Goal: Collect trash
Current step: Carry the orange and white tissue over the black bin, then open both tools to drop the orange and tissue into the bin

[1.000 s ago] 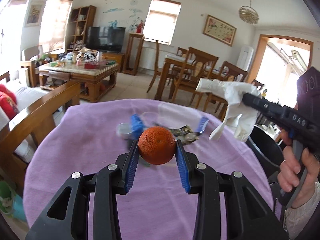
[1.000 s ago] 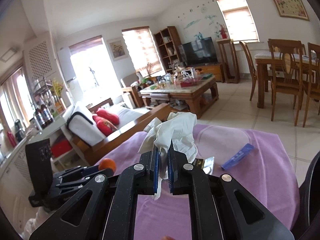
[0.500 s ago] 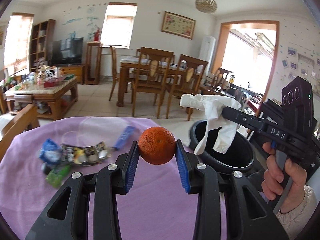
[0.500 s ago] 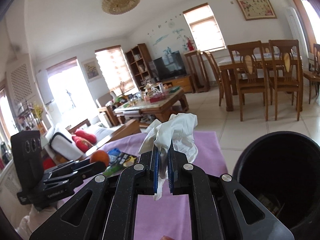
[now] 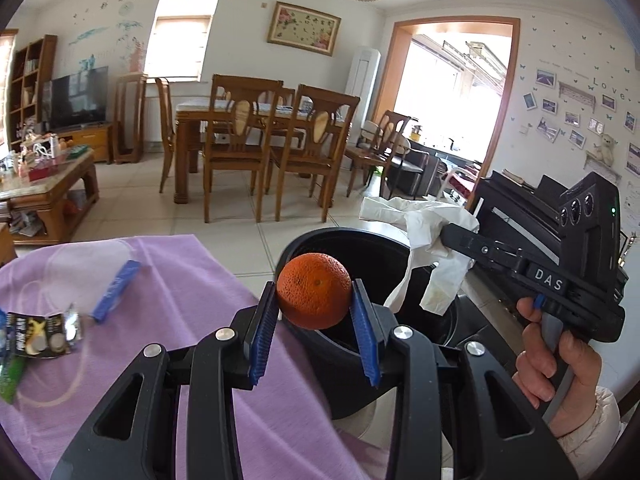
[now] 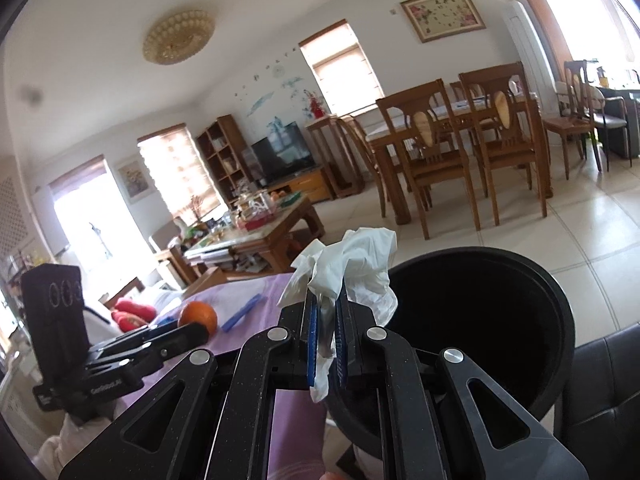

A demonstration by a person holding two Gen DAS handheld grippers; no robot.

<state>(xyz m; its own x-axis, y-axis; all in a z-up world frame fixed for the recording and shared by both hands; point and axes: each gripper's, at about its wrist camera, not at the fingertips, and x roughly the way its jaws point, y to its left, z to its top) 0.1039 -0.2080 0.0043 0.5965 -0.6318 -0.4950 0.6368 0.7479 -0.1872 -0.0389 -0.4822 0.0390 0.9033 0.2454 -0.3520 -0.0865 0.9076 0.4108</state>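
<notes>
My left gripper (image 5: 315,304) is shut on an orange (image 5: 314,290) and holds it at the near rim of a black trash bin (image 5: 384,264). My right gripper (image 6: 325,320) is shut on a crumpled white tissue (image 6: 352,268) and holds it over the bin (image 6: 480,320), at its left rim. In the left wrist view the tissue (image 5: 424,236) hangs over the bin's right side. The orange also shows in the right wrist view (image 6: 198,316).
A table with a purple cloth (image 5: 168,280) lies left of the bin. On it are a blue wrapper (image 5: 116,290), a black snack packet (image 5: 40,336) and a green wrapper (image 5: 10,376). A dining table and chairs (image 5: 260,132) stand beyond on the tiled floor.
Both grippers have swung right from over the purple table to the black bin, each keeping its hold. The bin now fills more of both views.
</notes>
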